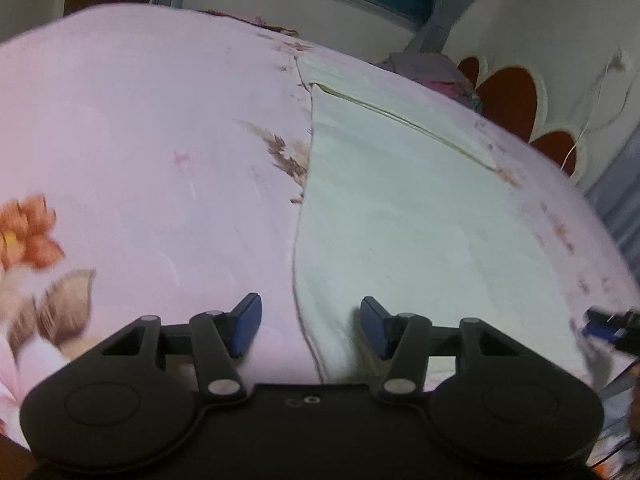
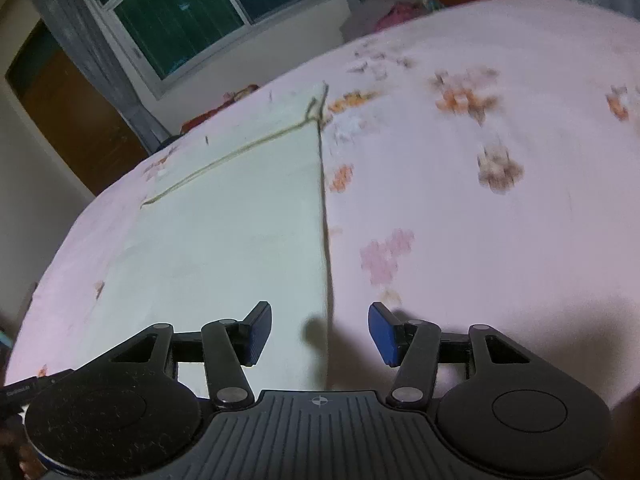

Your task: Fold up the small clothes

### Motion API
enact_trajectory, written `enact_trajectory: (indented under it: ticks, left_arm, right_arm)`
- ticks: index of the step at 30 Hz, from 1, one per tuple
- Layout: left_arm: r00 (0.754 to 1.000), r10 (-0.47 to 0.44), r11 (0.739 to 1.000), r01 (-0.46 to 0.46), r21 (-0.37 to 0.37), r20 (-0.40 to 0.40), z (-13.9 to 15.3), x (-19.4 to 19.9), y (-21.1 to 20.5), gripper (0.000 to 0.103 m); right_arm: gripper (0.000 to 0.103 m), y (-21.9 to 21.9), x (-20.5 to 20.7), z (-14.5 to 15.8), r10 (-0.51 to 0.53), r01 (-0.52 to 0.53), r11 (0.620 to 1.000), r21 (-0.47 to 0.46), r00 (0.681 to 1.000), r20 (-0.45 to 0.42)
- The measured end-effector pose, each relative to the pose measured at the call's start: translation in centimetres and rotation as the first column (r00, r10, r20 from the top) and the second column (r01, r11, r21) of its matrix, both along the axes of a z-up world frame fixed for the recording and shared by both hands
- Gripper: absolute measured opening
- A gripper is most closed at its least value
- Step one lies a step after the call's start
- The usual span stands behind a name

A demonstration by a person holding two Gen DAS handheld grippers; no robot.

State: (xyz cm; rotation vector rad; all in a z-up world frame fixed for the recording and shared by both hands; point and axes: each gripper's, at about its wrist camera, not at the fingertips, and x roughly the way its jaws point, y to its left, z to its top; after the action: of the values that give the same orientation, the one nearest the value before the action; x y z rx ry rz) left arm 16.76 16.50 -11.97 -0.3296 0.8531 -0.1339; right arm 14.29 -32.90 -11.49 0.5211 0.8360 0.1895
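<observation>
A pale cream garment (image 1: 400, 220) lies flat on the pink floral bedsheet (image 1: 140, 140), with a seam line across its far end. My left gripper (image 1: 310, 314) hovers open over the garment's near left edge, which runs between the blue pads (image 1: 248, 326) without touching them. In the right wrist view the same garment (image 2: 240, 220) fills the left half. My right gripper (image 2: 320, 320) is open above its near right edge. The right gripper's tip (image 1: 612, 328) shows at the left view's right margin. Part of the left gripper (image 2: 24, 394) shows at the right view's left margin.
The bed's far side meets a wall with a dark window (image 2: 192, 8) and grey curtains. A heap of coloured clothes (image 1: 436, 68) lies near the scalloped orange headboard (image 1: 512, 96). A brown door (image 2: 68, 120) stands beyond the bed.
</observation>
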Motion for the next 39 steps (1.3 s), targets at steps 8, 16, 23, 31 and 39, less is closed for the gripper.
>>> enact_trajectory:
  ticks: [8, 16, 23, 31, 39]
  left_arm:
    - [0.999, 0.015, 0.969, -0.021, -0.248, -0.029, -1.9, 0.4, 0.7, 0.046]
    - [0.997, 0.054, 0.92, -0.067, -0.386, -0.047, -3.7, 1.1, 1.8, 0.038]
    - [0.996, 0.062, 0.917, -0.08, -0.39, -0.059, -3.9, 0.9, 1.4, 0.036]
    - [0.99, 0.138, 0.885, -0.111, -0.452, 0.026, -3.4, 0.2, 2.2, 0.004]
    - [0.987, 0.158, 0.901, -0.147, -0.408, -0.007, -4.1, 0.1, 1.7, 0.003]
  right_arm:
    - [0.054, -1.3, -0.6, -1.6, -0.016, 0.025, 0.989, 0.147, 0.998, -0.059]
    - [0.054, -1.8, -0.3, -2.5, 0.022, 0.001, 0.963, 0.269, 0.997, -0.08]
    - [0.034, -2.0, -0.5, -3.7, 0.075, -0.028, 0.922, 0.386, 0.991, -0.107]
    - [0.003, -1.1, -0.6, -1.5, 0.159, -0.149, 0.938, 0.312, 0.987, -0.005]
    - [0.003, -0.8, 1.0, -2.1, 0.194, -0.176, 0.96, 0.217, 0.979, -0.063]
